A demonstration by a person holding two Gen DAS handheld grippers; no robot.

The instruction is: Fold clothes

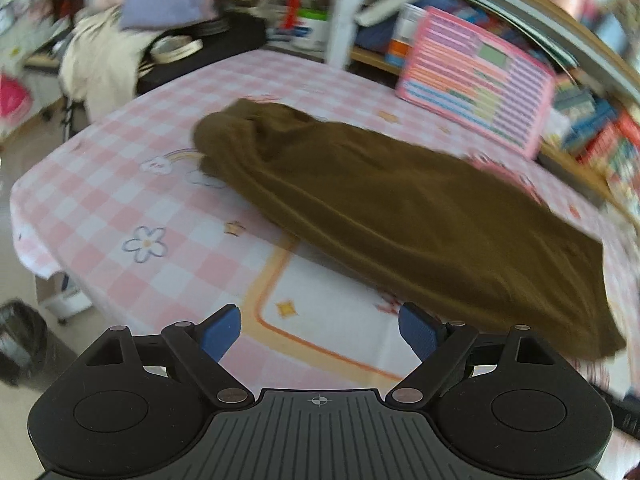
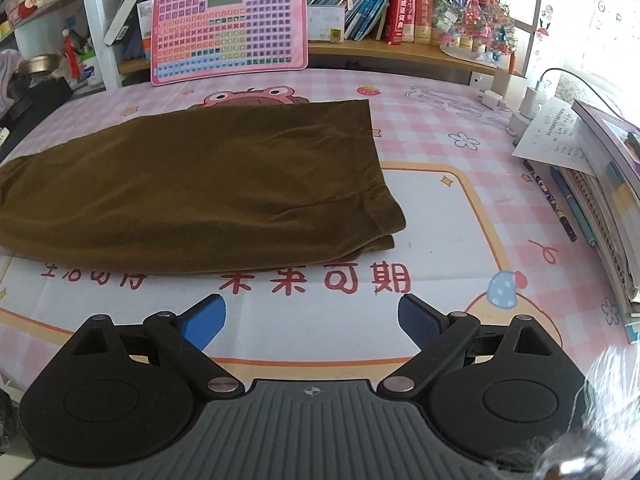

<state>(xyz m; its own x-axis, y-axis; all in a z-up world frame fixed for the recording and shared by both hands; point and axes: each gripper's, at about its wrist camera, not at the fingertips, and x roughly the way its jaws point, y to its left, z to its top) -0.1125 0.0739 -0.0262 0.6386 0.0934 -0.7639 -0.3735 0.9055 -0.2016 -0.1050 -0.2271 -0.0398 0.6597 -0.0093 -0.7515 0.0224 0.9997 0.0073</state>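
Note:
An olive-brown garment [image 2: 192, 188] lies folded lengthwise on the pink checked tablecloth [image 2: 440, 128], its hem end toward the right. In the left wrist view the same garment [image 1: 400, 208] runs diagonally, its bunched end at the far left. My left gripper [image 1: 320, 330] is open and empty, above the cloth just short of the garment's near edge. My right gripper [image 2: 312, 322] is open and empty, in front of the garment's near edge, apart from it.
A pink keyboard toy [image 2: 230, 26] leans against the bookshelf behind the table. Stacked books and papers [image 2: 600, 184] sit at the right edge, with pens [image 2: 560, 208] and chargers [image 2: 516, 100]. The table's left corner [image 1: 36, 248] drops off; a chair with clothes [image 1: 104, 68] stands beyond.

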